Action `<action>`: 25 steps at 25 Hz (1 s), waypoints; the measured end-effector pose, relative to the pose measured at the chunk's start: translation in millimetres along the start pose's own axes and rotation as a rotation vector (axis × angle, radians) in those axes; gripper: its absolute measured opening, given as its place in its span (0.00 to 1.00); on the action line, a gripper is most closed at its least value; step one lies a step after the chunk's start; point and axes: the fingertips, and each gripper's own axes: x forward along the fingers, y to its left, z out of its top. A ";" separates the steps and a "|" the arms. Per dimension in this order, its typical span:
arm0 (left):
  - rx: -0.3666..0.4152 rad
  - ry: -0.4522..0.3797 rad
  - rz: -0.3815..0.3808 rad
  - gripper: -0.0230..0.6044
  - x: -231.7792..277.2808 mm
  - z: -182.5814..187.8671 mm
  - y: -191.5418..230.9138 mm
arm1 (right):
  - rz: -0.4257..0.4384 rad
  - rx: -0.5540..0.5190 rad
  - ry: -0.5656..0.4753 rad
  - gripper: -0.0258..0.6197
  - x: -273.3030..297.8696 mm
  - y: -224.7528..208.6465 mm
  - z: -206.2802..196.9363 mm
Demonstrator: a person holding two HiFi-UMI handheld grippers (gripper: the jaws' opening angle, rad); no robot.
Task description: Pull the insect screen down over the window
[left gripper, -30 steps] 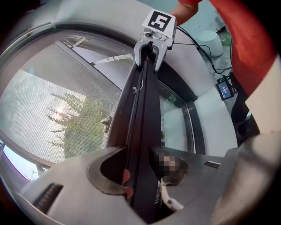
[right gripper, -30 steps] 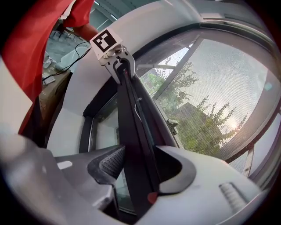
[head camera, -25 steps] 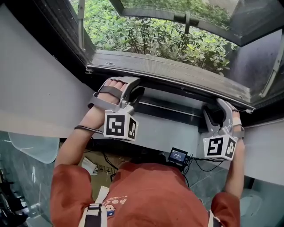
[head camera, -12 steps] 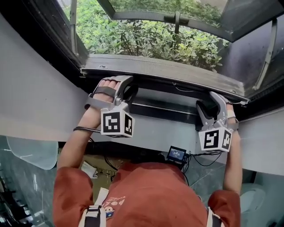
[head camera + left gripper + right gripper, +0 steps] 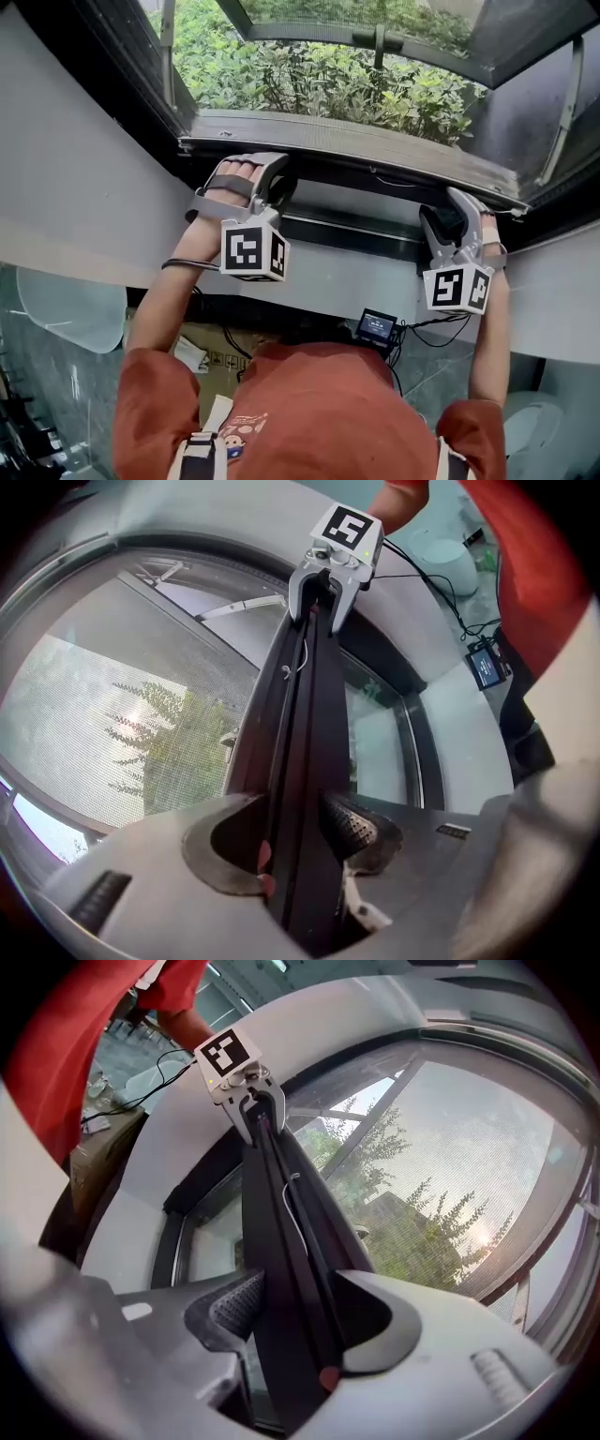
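The insect screen's grey bottom bar (image 5: 375,150) runs across the window low down, just above the dark sill track (image 5: 347,230). Its mesh (image 5: 122,714) (image 5: 450,1166) stretches above it. My left gripper (image 5: 272,183) (image 5: 305,841) sits at the bar's left part, and both pads lie against the dark bar (image 5: 305,714). My right gripper (image 5: 450,211) (image 5: 291,1321) is at the bar's right part. Its jaws have just been opening, with the bar (image 5: 281,1204) still between them and no firm press showing.
Green shrubs (image 5: 309,80) show outside through the mesh. A white wall (image 5: 75,187) flanks the window on the left and continues below the sill. A small screen device (image 5: 378,327) with cables hangs under the sill, above the person's red shirt (image 5: 309,412).
The head view drifts a little. Both grippers stay at the same places on the bar, and the bar keeps its height.
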 end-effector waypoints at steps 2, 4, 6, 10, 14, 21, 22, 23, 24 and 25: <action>-0.001 0.000 0.000 0.30 -0.9 0.0 0.0 | -0.002 -0.016 0.000 0.41 0.3 0.5 0.0; -0.010 -0.005 0.005 0.30 -2.8 0.5 0.5 | -0.006 -0.019 -0.005 0.41 0.1 0.6 0.6; -0.023 -0.012 0.008 0.30 -4.5 0.8 0.3 | -0.009 -0.003 -0.011 0.41 -0.4 -0.1 1.8; -0.062 -0.040 0.031 0.31 -7.2 3.4 2.0 | -0.016 0.025 -0.017 0.41 -1.5 -1.4 3.9; -0.123 -0.082 0.064 0.31 -16.7 10.6 5.2 | -0.032 0.063 -0.040 0.41 -4.6 -1.7 8.1; -0.325 -0.151 0.121 0.31 -29.3 18.2 10.0 | -0.094 0.180 -0.107 0.41 -19.8 -6.9 20.2; -0.357 -0.159 0.128 0.31 -30.7 18.6 9.8 | -0.098 0.202 -0.114 0.41 -21.8 -6.2 20.8; -0.388 -0.167 0.137 0.31 -32.3 18.9 9.3 | -0.103 0.222 -0.120 0.41 -23.9 -5.5 21.4; -0.419 -0.174 0.146 0.31 -34.0 19.1 8.8 | -0.107 0.240 -0.126 0.41 -26.0 -5.2 22.1; -0.452 -0.182 0.157 0.31 -36.0 19.5 8.3 | -0.112 0.260 -0.133 0.41 -28.4 -5.3 23.0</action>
